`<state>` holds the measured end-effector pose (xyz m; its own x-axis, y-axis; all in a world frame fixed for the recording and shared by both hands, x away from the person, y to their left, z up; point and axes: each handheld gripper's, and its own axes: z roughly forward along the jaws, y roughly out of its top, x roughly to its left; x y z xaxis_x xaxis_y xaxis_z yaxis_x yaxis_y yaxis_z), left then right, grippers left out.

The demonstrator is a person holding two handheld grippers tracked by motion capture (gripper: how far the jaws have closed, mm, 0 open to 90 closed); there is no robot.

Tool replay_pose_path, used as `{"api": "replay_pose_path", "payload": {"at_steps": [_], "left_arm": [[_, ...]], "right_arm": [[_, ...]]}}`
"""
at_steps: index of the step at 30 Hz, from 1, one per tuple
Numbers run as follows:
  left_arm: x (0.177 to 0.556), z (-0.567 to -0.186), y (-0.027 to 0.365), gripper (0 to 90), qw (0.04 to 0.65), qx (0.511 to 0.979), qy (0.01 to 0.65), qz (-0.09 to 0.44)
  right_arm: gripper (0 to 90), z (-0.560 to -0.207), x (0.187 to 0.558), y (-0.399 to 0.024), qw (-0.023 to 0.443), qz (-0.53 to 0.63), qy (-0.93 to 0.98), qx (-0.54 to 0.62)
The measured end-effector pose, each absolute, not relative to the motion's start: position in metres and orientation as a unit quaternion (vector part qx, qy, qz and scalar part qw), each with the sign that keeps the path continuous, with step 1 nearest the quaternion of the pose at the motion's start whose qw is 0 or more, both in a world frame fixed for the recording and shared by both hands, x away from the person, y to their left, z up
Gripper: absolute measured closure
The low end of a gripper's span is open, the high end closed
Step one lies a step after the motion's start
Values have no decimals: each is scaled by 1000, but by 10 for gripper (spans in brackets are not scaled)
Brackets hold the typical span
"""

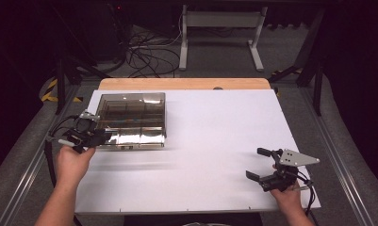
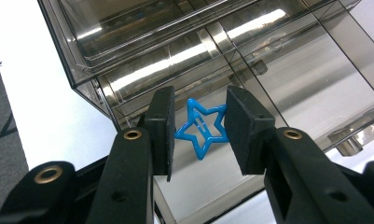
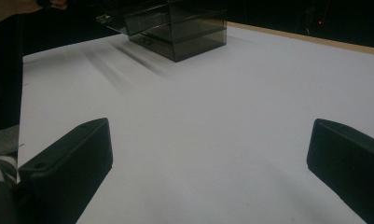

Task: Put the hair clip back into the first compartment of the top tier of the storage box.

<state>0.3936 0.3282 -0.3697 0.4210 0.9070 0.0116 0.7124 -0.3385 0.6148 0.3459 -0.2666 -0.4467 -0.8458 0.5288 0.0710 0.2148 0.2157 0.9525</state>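
one blue star clip [image 2: 199, 129] | hollow outline | pinched in left claw [image 2: 198, 135]

Blue star-shaped clip [image 2: 199, 130] pinched upright over the smoky compartment box [image 2: 250, 56].

Table [image 1: 210, 141]: white top, wooden edge strip [image 1: 184, 84] at twelve o'clock. One smoked clear compartment box [image 1: 132, 120] rests directly on it at ten o'clock.
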Motion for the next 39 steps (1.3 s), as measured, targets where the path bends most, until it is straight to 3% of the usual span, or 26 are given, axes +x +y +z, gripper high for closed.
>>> {"api": "replay_pose_path", "payload": {"at_steps": [24,36,39], "left_arm": [[395,-371,327,597,257,802,509,177],[388,-359,323,500,282,796,497,199],[384,-353,318,422,290,794,493,206]], "right_arm": [[6,-447,346,-267,135,578,768,242],[6,-447,346,-266,135,577,768,242],[6,-447,346,-266,136,577,768,242]]}}
